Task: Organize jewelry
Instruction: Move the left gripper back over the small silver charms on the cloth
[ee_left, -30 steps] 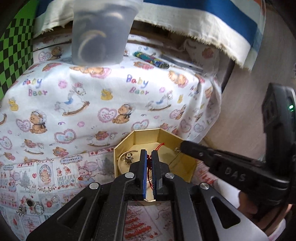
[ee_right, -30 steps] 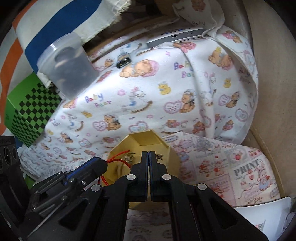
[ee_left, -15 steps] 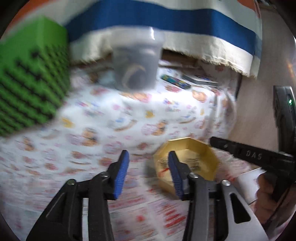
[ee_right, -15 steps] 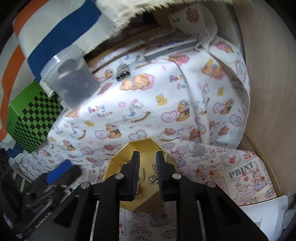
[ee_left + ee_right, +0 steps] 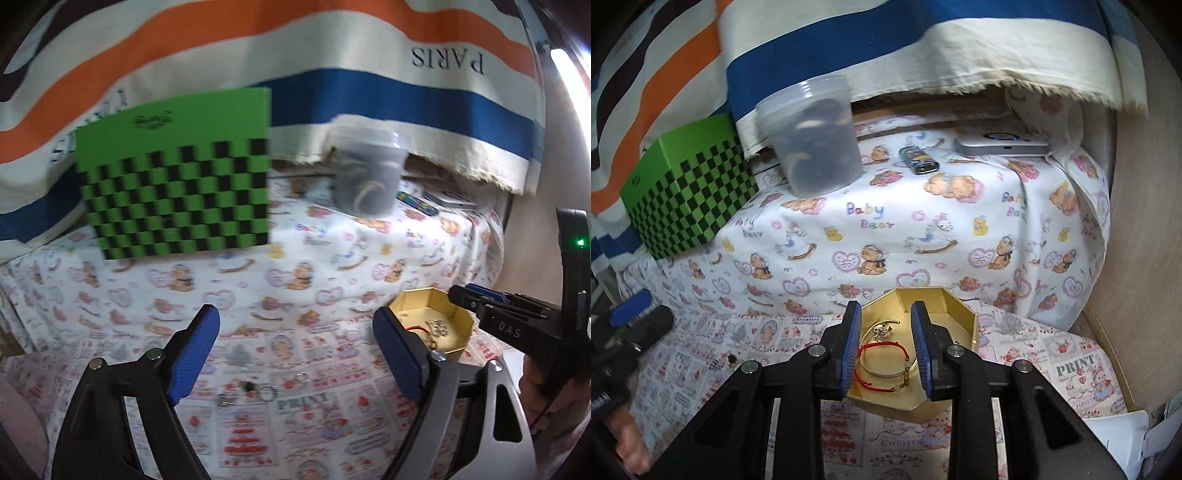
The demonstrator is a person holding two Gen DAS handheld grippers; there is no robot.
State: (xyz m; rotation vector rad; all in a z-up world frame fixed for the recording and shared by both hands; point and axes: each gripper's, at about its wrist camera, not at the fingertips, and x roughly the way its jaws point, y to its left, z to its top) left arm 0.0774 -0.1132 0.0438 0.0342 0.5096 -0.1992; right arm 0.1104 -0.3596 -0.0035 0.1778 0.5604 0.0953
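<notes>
A gold octagonal box [image 5: 960,306] sits on the printed cloth; it also shows in the left wrist view [image 5: 463,325]. Inside lie a red cord bracelet [image 5: 882,347], a thin silver bangle [image 5: 882,373] and a small silver charm piece [image 5: 884,330]. My right gripper [image 5: 884,332] is open and empty, hovering over the box. My left gripper [image 5: 295,332] is wide open and empty, left of the box. Small loose jewelry pieces [image 5: 258,389] lie on the cloth below it; they also show in the right wrist view [image 5: 722,362].
A green and black checkered box [image 5: 173,177] and a translucent plastic tub [image 5: 812,140] stand at the back. A lighter [image 5: 919,158] and a white flat device [image 5: 1001,146] lie back right. A striped cloth [image 5: 332,55] hangs behind. A wooden wall [image 5: 1145,221] is on the right.
Both grippers have opened; the red bracelet now lies in the box. My left gripper has pulled back, up and to the left, away from the box. The right one has lifted slightly.
</notes>
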